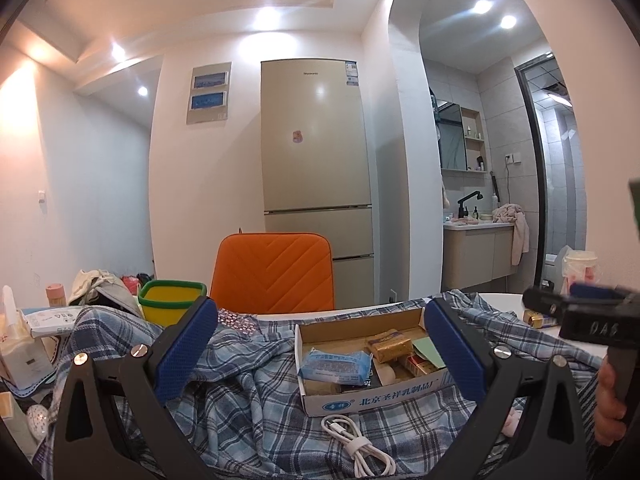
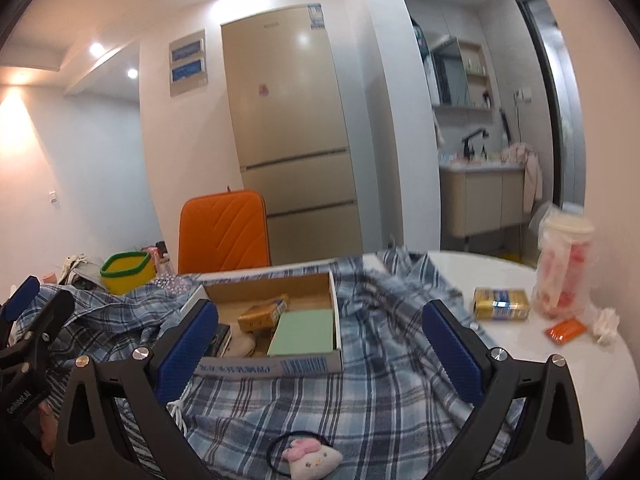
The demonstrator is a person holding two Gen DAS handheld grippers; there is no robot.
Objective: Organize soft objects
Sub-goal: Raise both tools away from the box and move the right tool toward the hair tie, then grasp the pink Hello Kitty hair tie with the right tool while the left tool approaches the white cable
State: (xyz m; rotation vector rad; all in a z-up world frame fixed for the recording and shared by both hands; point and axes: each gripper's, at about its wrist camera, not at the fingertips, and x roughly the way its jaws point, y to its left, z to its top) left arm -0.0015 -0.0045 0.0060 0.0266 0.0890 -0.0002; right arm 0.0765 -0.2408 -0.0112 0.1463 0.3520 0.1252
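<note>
Both tools raised over a cluttered desk (image 2: 500, 360), nothing gripped. Left hand-held gripper (image 1: 320, 344): fingers spread wide, released, empty, framing the cardboard box (image 1: 360, 396) at lower centre of its view. Right hand-held gripper (image 2: 320, 340): likewise spread and empty, box (image 2: 276, 364) at its left finger. Main soft item, a blue plaid shirt (image 2: 320, 400), lies rumpled and unfolded across the desk, running under the box; it fills the lower half of both views. Small plush hair tie (image 2: 308, 460) sits on the shirt at bottom centre of the right view, loose. White cable (image 1: 356, 444) coiled on the cloth just below the box in the left view. Box holds a blue tissue pack (image 1: 336, 366), a gold packet (image 1: 390, 346) and a green pad (image 2: 304, 332). Yellow bin (image 1: 172, 306) at middle left, contents not visible. Judgement: task barely begun. Shirt unfolded, hair tie not stowed, no soft item visibly sorted. Left to do: clear box off the cloth, fold or gather shirt, place plush piece.
</note>
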